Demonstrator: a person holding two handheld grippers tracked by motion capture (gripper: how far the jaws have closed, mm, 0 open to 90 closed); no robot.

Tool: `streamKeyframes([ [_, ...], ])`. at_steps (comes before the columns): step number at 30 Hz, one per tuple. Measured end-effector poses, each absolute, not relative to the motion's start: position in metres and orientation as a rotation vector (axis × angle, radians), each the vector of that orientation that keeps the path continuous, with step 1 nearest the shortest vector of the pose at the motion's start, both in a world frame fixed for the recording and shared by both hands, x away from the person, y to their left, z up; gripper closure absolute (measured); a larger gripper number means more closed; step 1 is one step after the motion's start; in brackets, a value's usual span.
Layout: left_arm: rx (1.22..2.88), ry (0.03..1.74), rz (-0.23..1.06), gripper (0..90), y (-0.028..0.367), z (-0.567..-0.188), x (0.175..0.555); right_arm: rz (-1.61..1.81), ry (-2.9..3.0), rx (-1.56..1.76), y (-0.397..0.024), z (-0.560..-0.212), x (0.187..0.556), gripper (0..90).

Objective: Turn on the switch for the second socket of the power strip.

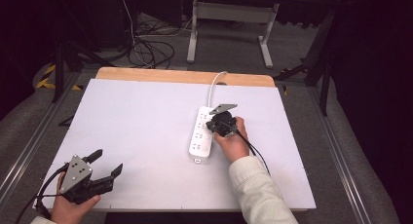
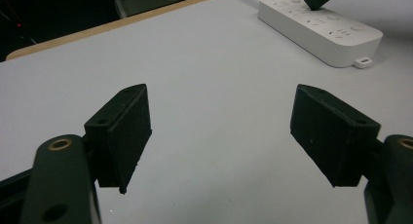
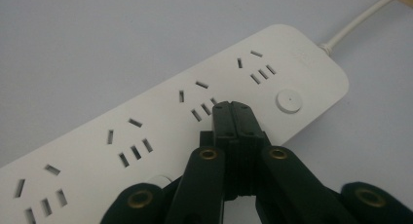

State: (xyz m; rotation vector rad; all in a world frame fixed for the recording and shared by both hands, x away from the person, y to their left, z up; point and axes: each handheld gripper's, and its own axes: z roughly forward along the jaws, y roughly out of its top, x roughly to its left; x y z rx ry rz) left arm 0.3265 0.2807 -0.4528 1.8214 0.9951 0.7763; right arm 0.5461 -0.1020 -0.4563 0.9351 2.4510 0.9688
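Right gripper view: a white power strip lies on the pale table top, its row of socket groups running diagonally across the frame and its white cord leaving at the upper right. The right gripper has its two black jaws pressed flat together with nothing between them; the joined tips rest on or just above the strip's face (contact cannot be told), beside the second socket group from the cord end and near a round white button.

High view: the power strip sits right of the table's centre, lengthwise away from the person, its cord running to the far wooden edge. The right gripper points down onto the strip's upper half, held in the right hand, whose sleeve enters from below. The left gripper is held in the left hand at the near left corner of the table, well apart from the strip.

Left gripper view: the left gripper has its jaws spread wide, empty, with bare table between them; the power strip lies at the upper right.
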Motion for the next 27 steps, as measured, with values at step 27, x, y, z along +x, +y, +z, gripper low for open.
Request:
streamKeyframes([
  [27, 1.819, 0.996, 0.778, 23.5, 0.281, -0.453, 0.327, 1.046, 2.383, 0.850, -0.107, -0.444, 0.538, 90.0],
])
